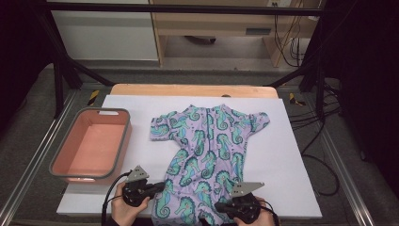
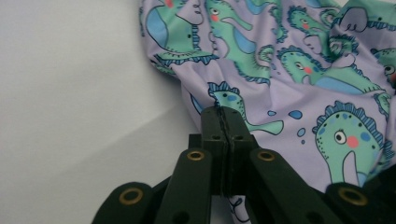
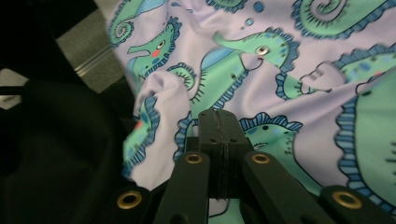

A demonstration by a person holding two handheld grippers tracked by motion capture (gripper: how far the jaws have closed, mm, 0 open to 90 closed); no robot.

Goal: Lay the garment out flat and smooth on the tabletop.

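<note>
The white sheet-covered table (image 1: pixel 287 155) lies bare to the right of the lilac seahorse-print baby romper (image 1: pixel 207 141), and along the far edge beyond its collar. On the left, the pink, grey-rimmed plastic basin (image 1: pixel 90 145) blocks the table's edge, leaving a bare strip between basin and romper. Both black handheld grippers, left (image 1: pixel 160 187) and right (image 1: pixel 221 205), crowd the near edge.

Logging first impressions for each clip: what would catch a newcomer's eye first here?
The lilac seahorse-print romper lies spread flat in the middle of the white table sheet, collar at the far end. At its near end, the left tongs and right tongs are each clamped on a leg hem. A salmon-pink bin sits to the left.
</note>
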